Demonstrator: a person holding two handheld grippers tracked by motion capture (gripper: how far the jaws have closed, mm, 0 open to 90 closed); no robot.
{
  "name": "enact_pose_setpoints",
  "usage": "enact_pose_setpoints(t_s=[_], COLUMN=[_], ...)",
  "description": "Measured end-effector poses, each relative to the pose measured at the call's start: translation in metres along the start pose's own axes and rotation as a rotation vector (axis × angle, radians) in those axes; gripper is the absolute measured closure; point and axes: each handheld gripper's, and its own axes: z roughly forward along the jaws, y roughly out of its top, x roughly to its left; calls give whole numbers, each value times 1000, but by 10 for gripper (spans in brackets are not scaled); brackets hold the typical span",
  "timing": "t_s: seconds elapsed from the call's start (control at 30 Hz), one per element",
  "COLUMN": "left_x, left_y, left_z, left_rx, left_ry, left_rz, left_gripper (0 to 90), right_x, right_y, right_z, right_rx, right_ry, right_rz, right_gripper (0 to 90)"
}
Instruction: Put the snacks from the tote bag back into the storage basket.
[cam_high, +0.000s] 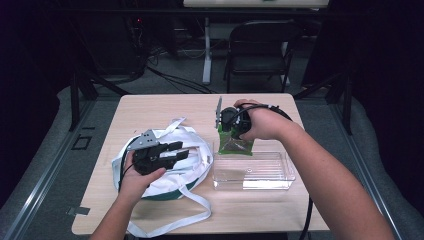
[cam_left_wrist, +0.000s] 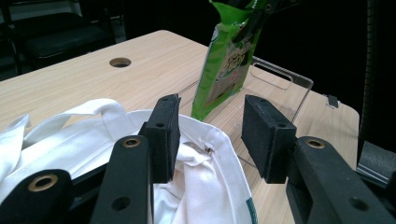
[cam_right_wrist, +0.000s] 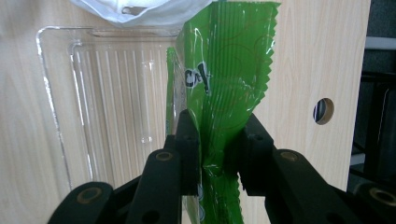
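High view has the green snack packet (cam_high: 234, 142) hanging upright at the far rim of the clear plastic tray (cam_high: 277, 182), its long axis running up and down, top edge pinched and bottom end dipping toward the tray. Right gripper (cam_high: 231, 131) is the one on it, coming down from above with the hand (cam_high: 260, 122) wrapped round the body. In the right gripper view the packet (cam_right_wrist: 219, 93) sits squarely between the two black pads, jaws clamped tight on the crinkled film, and the ribbed floor of the tray (cam_right_wrist: 116, 93) lies straight beyond it, so the drop looks lined up: packet over tray, not over bare table (cam_high: 165, 107).

Over on the left, the left gripper (cam_high: 175, 152) rests over the white tote bag (cam_high: 165, 182), jaws apart with nothing pressed between them; the left gripper view shows the bag's hem (cam_left_wrist: 210, 149) lying in the gap, untouched by either pad. From there the packet (cam_left_wrist: 224, 65) stands well off to the far right, so the right hand is plainly the nearer one for the lowering. My read: straight down, then let go.
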Motion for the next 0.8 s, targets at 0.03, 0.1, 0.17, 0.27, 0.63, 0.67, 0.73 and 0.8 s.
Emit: enact_pose_setpoints(t_s=[0.03, 0.1, 0.17, 0.27, 0.63, 0.67, 0.73, 0.8], left_x=[0, 0, 0, 1, 2, 2, 2, 3], left_y=[0, 0, 0, 0, -1, -1, -1, -1], left_z=[0, 0, -1, -1, -2, -2, -1, -2], left_rx=[5, -1, 6, 3, 0, 0, 0, 8], left_ry=[4, 2, 2, 0, 7, 7, 7, 7], left_rz=[1, -5, -4, -2, -8, -8, -12, -10], left_gripper=[568, 568, 569, 569, 569, 569, 569, 569], right_x=[-1, -2, -3, -4, -9, -10, -10, -11], right_y=[1, 2, 4, 5, 9, 9, 9, 9], right_z=[2, 5, 8, 11, 34, 36, 39, 43], right_rx=[3, 8, 10, 14, 17, 20, 21, 14], right_ry=[-1, -3, -7, -10, -10, -13, -19, -23], right_rz=[0, -2, -1, -2, 11, 2, -6, -10], right_gripper=[729, 730, 730, 730, 730, 730, 729, 729])
